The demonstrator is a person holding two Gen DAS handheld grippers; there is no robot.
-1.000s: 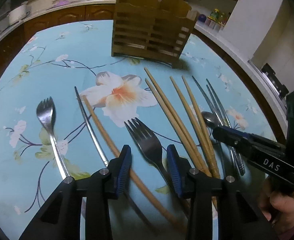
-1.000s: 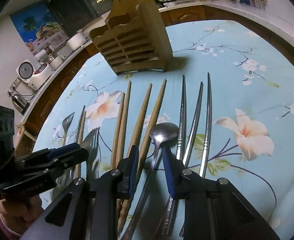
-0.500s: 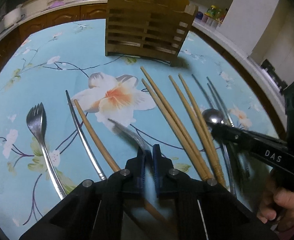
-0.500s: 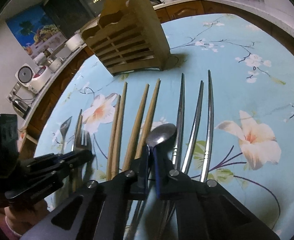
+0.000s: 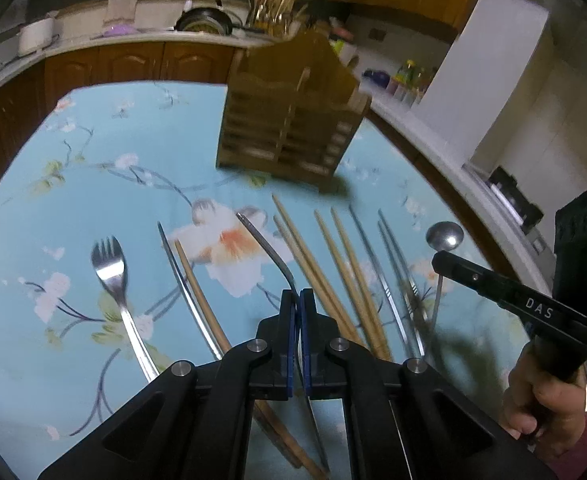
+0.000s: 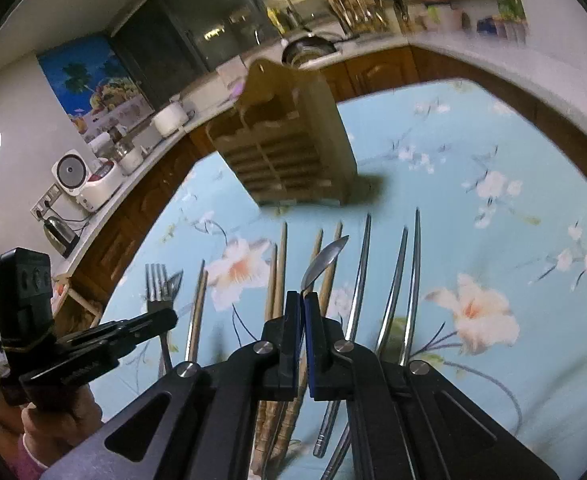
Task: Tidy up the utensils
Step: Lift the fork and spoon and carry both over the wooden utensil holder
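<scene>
My left gripper [image 5: 297, 295] is shut on a metal fork [image 5: 267, 246], lifted off the table and seen edge-on. My right gripper [image 6: 303, 297] is shut on a metal spoon [image 6: 325, 258], also lifted; the spoon's bowl also shows in the left wrist view [image 5: 444, 236]. A wooden slatted utensil holder [image 5: 289, 128] stands upright at the far side of the table, also in the right wrist view [image 6: 293, 148]. A second fork [image 5: 111, 268], several wooden chopsticks [image 5: 325, 272] and several metal chopsticks [image 6: 411, 276] lie on the floral blue tablecloth [image 5: 93, 184].
Each gripper shows in the other's view: the right one [image 5: 493, 288] at the right, the left one [image 6: 105, 340] at the left. Kitchen counters with a rice cooker [image 6: 85, 176], kettle [image 6: 59, 232] and pan [image 5: 203, 24] ring the table.
Both grippers closed from open, the left on the fork, the right on the spoon. Both then rose, lifting the fork and spoon off the tablecloth.
</scene>
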